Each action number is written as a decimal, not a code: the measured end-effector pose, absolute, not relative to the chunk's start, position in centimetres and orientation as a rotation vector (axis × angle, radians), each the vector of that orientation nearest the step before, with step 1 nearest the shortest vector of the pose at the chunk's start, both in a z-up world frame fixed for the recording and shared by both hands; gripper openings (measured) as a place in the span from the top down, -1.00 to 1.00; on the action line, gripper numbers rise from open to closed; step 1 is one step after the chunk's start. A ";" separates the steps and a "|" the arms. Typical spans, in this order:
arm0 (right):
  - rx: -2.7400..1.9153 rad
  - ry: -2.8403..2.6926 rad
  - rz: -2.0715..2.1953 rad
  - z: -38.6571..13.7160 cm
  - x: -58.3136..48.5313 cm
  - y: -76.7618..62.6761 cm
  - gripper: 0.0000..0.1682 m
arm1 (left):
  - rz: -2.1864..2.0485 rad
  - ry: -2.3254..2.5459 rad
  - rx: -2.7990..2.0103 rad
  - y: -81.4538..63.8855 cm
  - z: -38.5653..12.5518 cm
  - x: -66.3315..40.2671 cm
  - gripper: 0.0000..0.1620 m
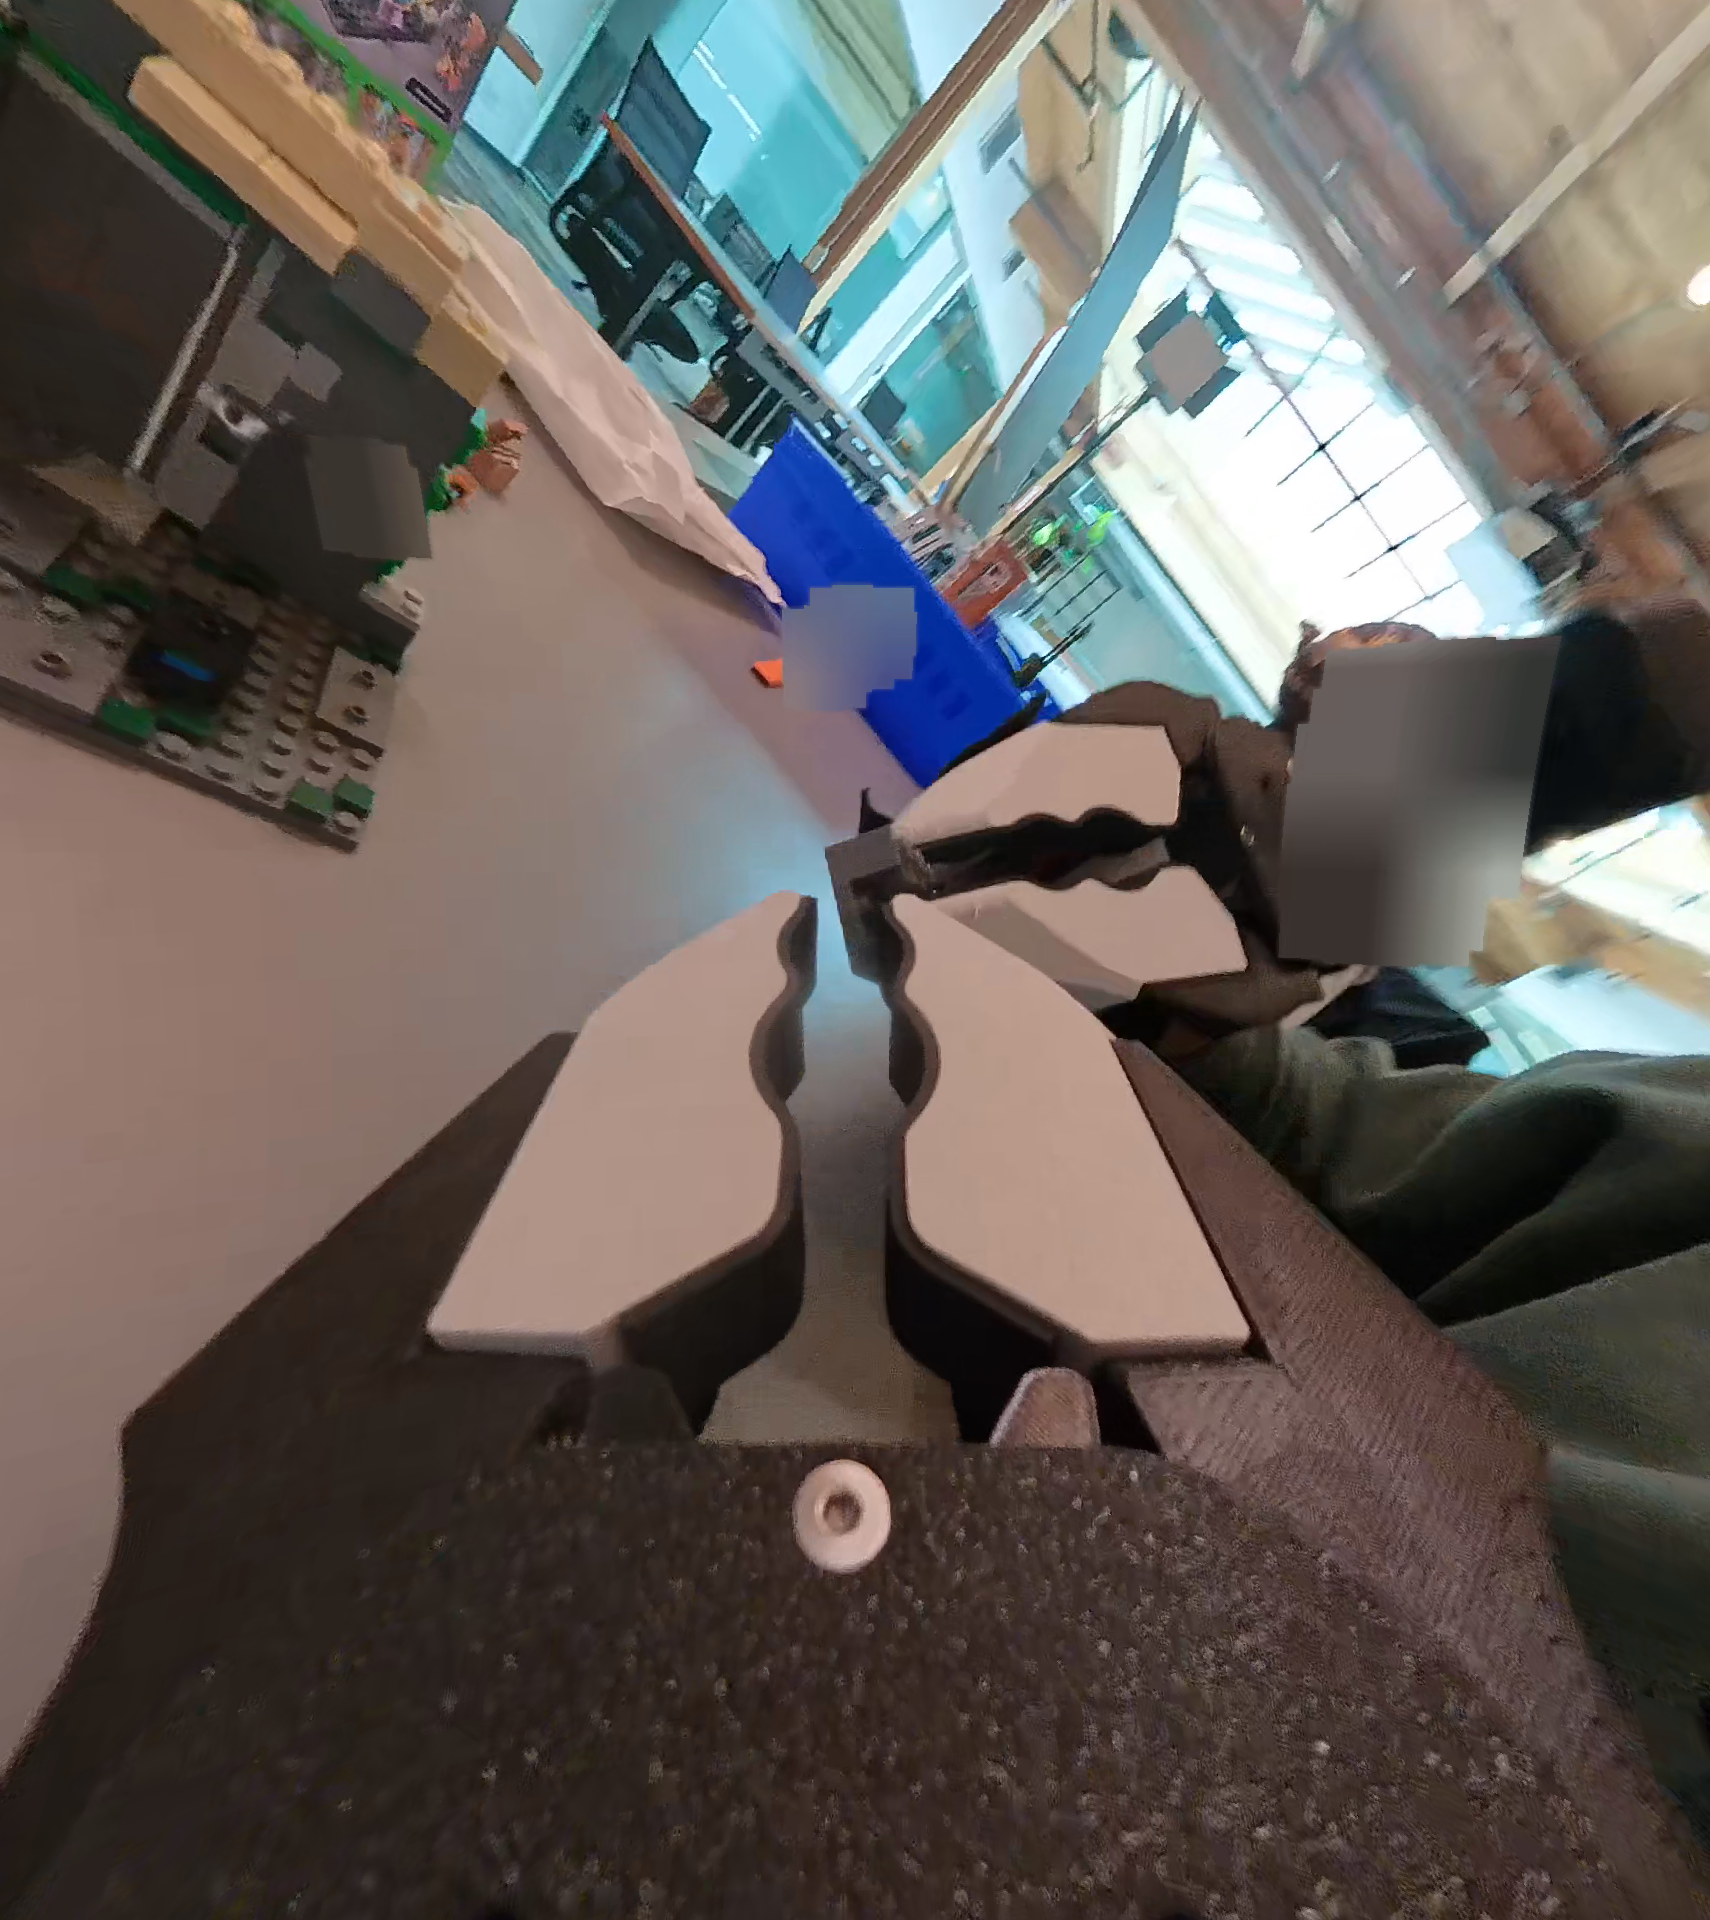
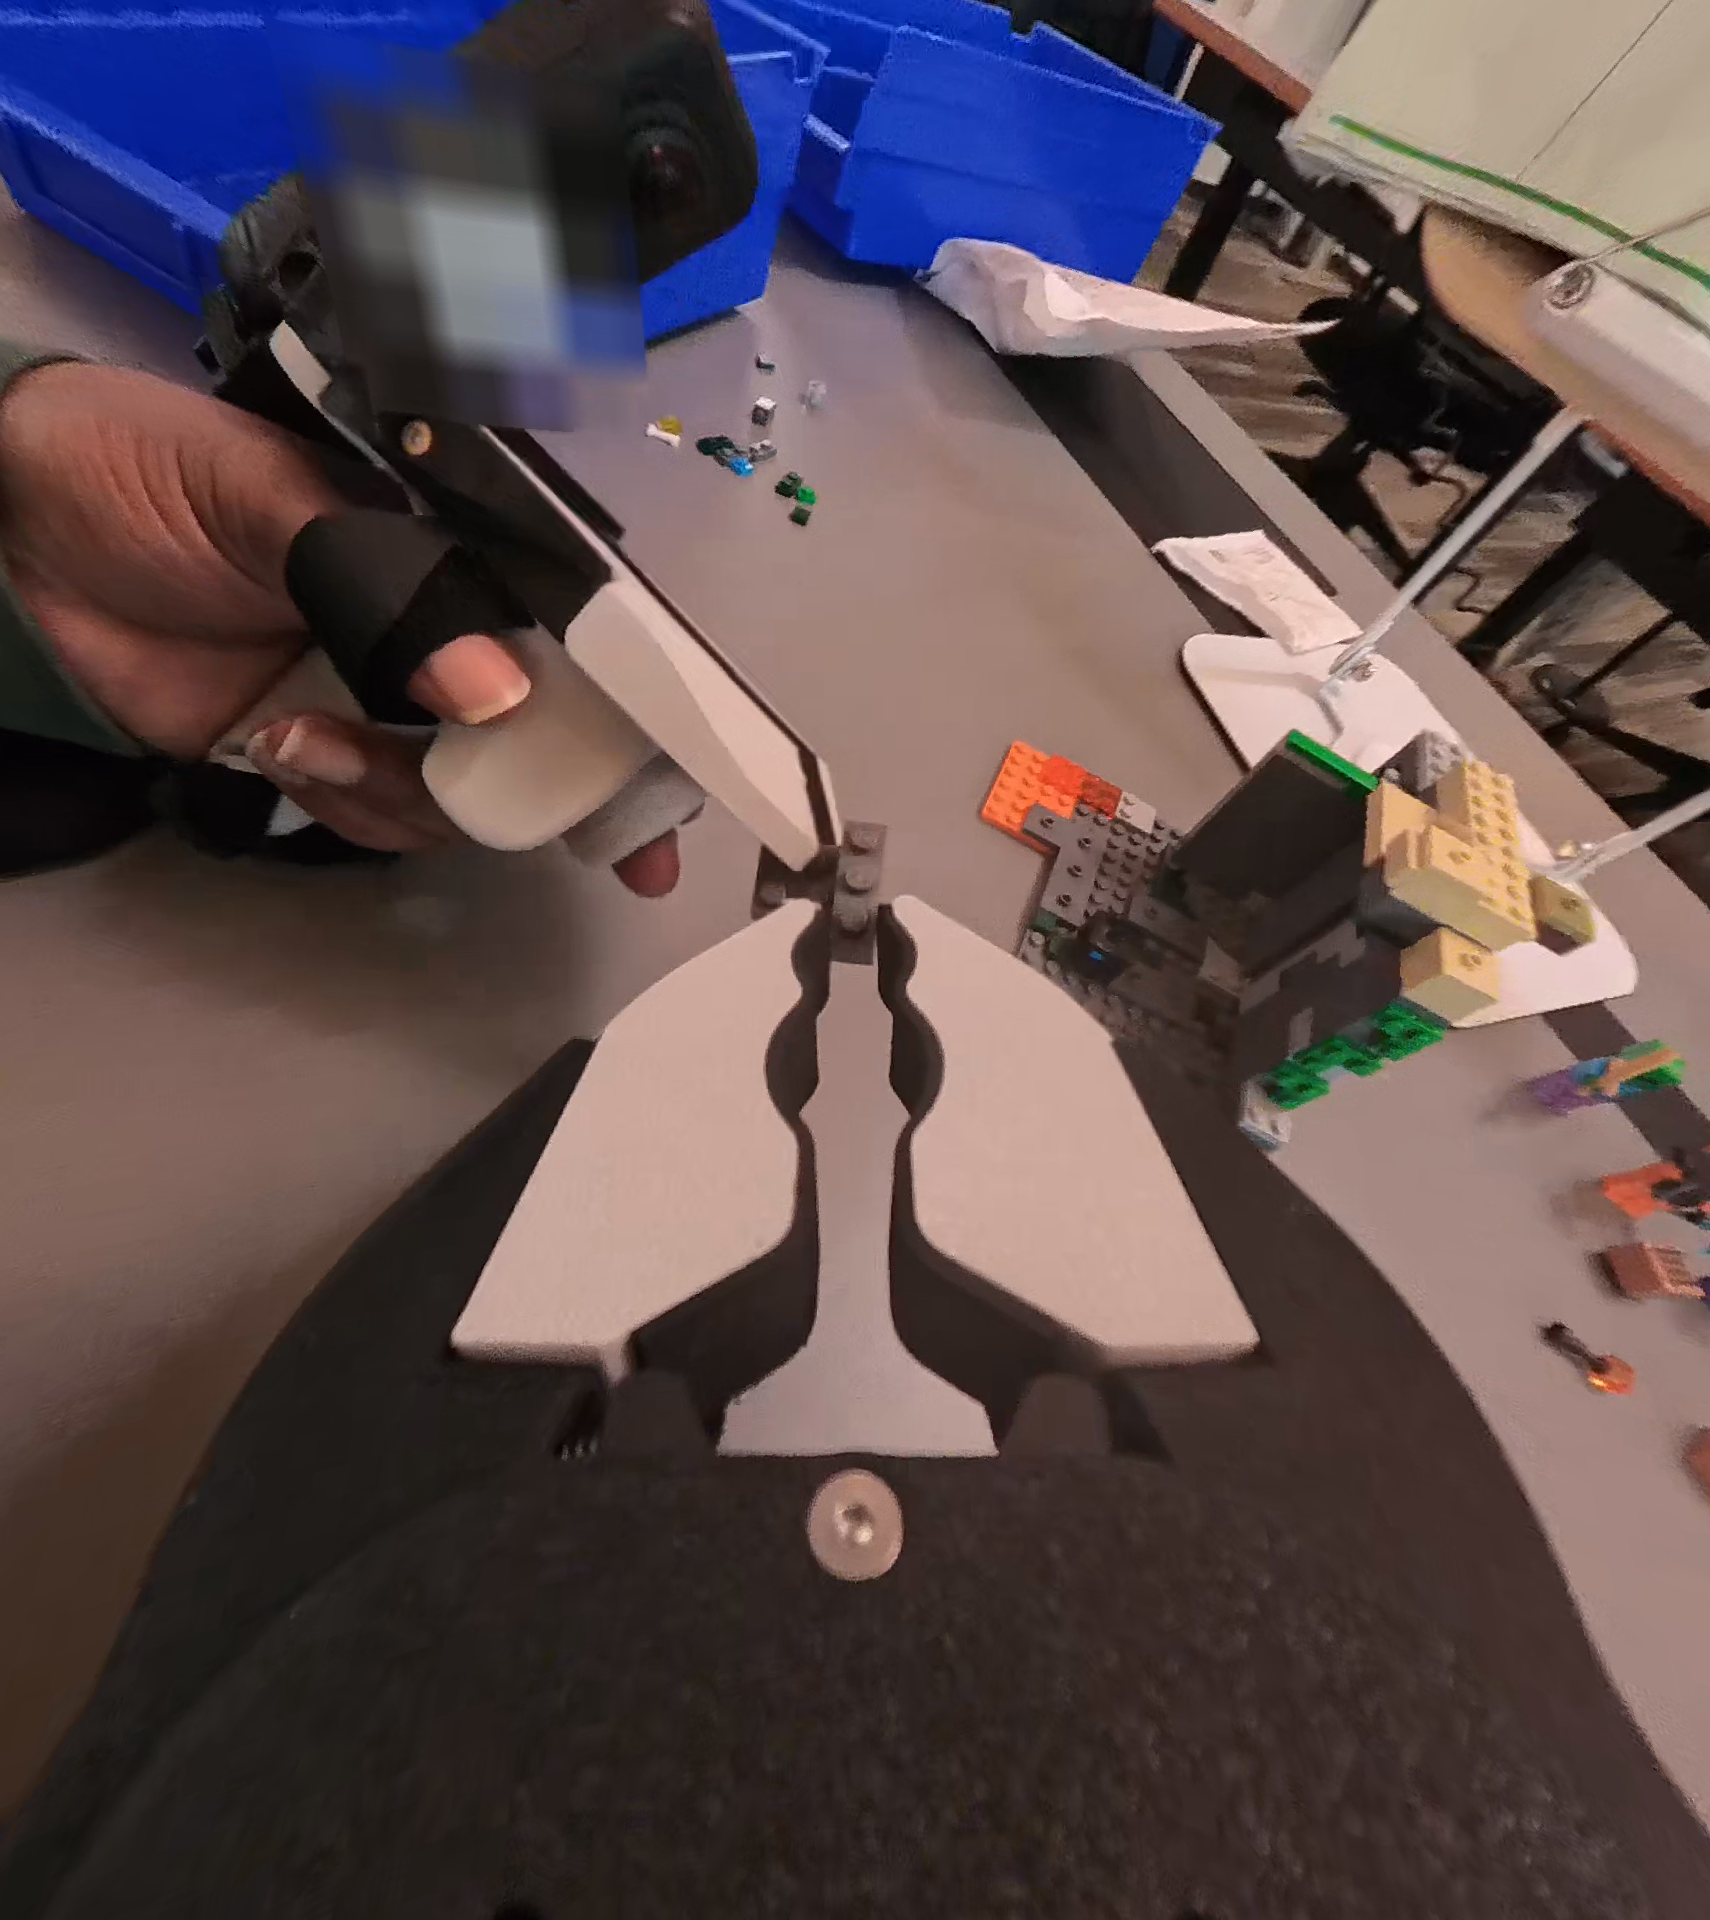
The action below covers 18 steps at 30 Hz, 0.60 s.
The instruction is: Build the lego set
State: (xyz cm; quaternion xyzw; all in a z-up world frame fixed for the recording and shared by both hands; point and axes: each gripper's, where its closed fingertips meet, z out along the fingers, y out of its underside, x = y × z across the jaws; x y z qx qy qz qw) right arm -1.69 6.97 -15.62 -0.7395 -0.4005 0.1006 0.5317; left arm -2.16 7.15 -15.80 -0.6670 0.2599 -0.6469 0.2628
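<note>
My right gripper [image 2: 853, 920] is shut on a dark grey studded plate [image 2: 856, 883], held above the grey table. My left gripper [image 1: 853, 920] meets it tip to tip, jaws nearly closed around a small dark grey piece [image 1: 866, 930] that joins the plate at a right angle. The left gripper also shows in the right wrist view [image 2: 809, 847], coming from the upper left in a person's hand [image 2: 176, 582]. The right gripper shows in the left wrist view [image 1: 908, 847]. The partly built lego model [image 2: 1329, 914], dark grey with tan and green bricks, stands to the right; it also shows in the left wrist view [image 1: 155, 468].
Blue bins [image 2: 986, 135] stand at the table's far side beside crumpled white paper [image 2: 1069, 301]. Several small loose pieces [image 2: 757, 457] lie mid-table. An orange plate [image 2: 1038, 784] edges the model. Small coloured builds [image 2: 1703, 1195] lie at the right. A white stand base [image 2: 1277, 686] sits behind the model. Both grippers' tips are close together, under 4 cm apart.
</note>
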 end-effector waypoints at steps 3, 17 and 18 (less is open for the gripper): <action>-1.795 -0.992 0.270 -16.0 -1.3 7.2 0.91 | -1.657 0.753 -1.792 7.3 -15.8 -2.2 0.86; -2.066 -1.211 0.524 -22.1 -1.7 9.5 0.91 | -1.147 0.925 -1.718 9.7 -16.9 -3.3 0.88; -2.075 -1.222 0.519 -22.2 -1.7 9.7 0.91 | -1.115 0.939 -1.717 9.7 -17.1 -3.3 0.88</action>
